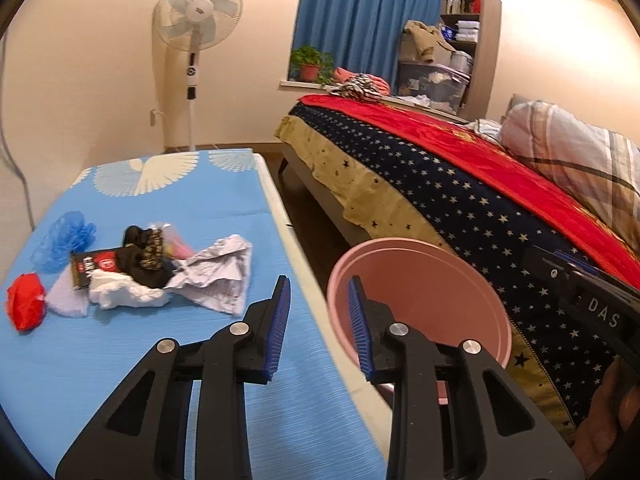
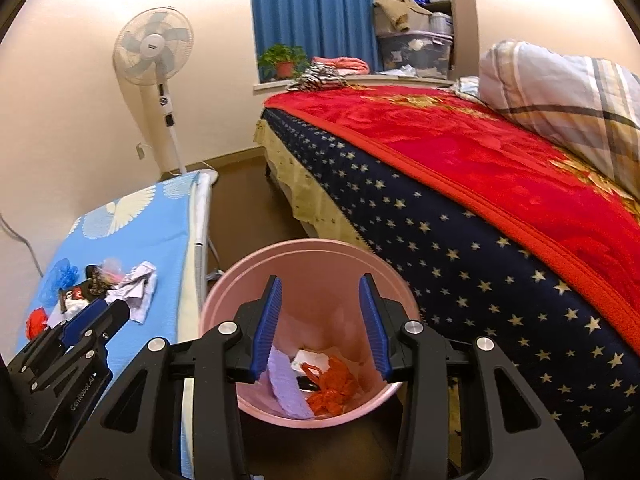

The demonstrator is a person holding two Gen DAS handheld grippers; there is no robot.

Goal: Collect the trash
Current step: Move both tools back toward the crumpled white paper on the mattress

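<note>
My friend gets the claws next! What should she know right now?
Left claw: open, empty, over the edge of the blue table.
Right claw: open, empty, above the pink bin.
Done: an orange bag, a purple piece and some white scraps lie in the bin.
Left: on the table, crumpled paper, a white wad, a black wrapper, a blue bag and a red wad.

One pink bin [image 2: 224, 304] is standing on the floor, holding one orange bag [image 2: 334, 384] and one lilac cloth [image 2: 286, 386]. One trash pile [image 1: 160, 272] is lying on one blue table [image 1: 224, 208]. One fan [image 1: 199, 12] is standing far left, and one bed [image 2: 460, 184] is sitting right.
</note>
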